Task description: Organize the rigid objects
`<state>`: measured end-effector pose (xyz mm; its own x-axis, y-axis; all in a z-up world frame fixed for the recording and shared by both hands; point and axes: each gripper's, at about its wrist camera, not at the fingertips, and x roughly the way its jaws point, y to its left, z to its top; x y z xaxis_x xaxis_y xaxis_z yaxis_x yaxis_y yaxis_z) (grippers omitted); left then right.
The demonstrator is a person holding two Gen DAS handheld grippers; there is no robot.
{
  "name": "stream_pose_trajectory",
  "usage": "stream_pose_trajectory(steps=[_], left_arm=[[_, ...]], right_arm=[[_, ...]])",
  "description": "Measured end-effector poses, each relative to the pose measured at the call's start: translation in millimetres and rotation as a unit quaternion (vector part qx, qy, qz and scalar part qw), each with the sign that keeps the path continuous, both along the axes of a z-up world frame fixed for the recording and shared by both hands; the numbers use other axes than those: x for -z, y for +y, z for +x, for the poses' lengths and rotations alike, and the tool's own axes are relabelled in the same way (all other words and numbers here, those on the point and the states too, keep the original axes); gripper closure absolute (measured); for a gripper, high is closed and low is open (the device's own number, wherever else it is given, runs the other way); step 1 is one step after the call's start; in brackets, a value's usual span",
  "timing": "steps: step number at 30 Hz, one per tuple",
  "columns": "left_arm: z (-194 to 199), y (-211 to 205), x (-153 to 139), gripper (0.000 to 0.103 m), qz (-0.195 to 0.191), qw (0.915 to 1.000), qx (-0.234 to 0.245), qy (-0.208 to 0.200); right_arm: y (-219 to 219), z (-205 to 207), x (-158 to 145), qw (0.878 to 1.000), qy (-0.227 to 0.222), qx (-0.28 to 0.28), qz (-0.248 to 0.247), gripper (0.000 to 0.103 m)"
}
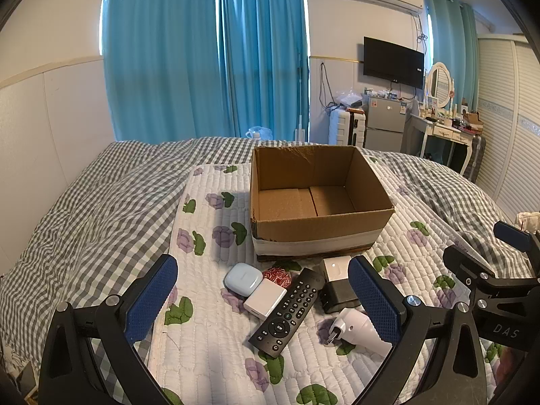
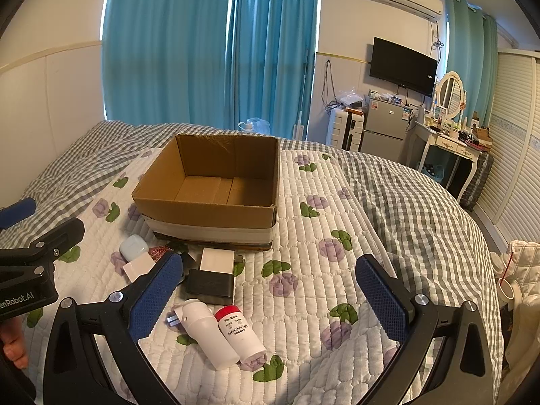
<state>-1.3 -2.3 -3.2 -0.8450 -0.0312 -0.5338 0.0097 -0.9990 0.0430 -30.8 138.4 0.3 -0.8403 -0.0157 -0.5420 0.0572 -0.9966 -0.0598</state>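
Note:
An open, empty cardboard box (image 1: 317, 226) (image 2: 209, 212) stands on a floral quilted mat (image 1: 202, 337) on the bed. In front of it lie a black remote (image 1: 287, 310), a light-blue earbud case (image 1: 242, 279) (image 2: 133, 245), a white cube charger (image 1: 265, 297), a red patterned item (image 1: 277, 276), a white adapter (image 1: 334, 267) (image 2: 216, 259), a black power brick (image 1: 339, 297) (image 2: 210, 285), a white plug-in cylinder (image 1: 357, 332) (image 2: 206, 332) and a red-capped white bottle (image 2: 240, 332). My left gripper (image 1: 263, 307) is open above the remote. My right gripper (image 2: 270, 297) is open above the cylinder and bottle.
A grey checked duvet (image 1: 84, 209) covers the bed around the mat. Blue curtains, a wall TV, a small fridge (image 1: 384, 123) and a white dressing table (image 1: 442, 131) stand beyond the bed's far side. A white bag (image 2: 519, 270) sits at the right edge.

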Motion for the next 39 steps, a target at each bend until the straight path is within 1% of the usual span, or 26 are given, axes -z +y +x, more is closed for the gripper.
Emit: stream_pose_trajectory(steps=[21,27,30,35,39], left_arm=[[-0.6,0.6,-0.4,0.0,0.0,1.0,0.001,0.0],[3.4,2.8,-6.5,0.0,0.001,1.0,0.006,0.005],[7.1,2.4,-10.6,0.0,0.008,0.9998,0.015,0.008],[10.6,-1.3,-12.9,0.0,0.019,0.9995,0.026,0.008],[6.4,-4.2,-1.6,0.0,0.018,0.9995,0.025,-0.01]], right_arm=[[-0.7,-0.4,1.5,1.0,-0.002,0.0,0.002,0.0],[-1.3,1.6,1.0,1.0,-0.003,-0.002,0.004,0.0],[-1.9,4.7,-2.8,1.0,-0.003,-0.003,0.007,0.0],[-2.7,8.7,-6.1,1.0,-0.013,-0.014,0.012,0.0],[-6.5,6.4,2.0,0.999,-0.033,-0.034,0.009,0.0]])
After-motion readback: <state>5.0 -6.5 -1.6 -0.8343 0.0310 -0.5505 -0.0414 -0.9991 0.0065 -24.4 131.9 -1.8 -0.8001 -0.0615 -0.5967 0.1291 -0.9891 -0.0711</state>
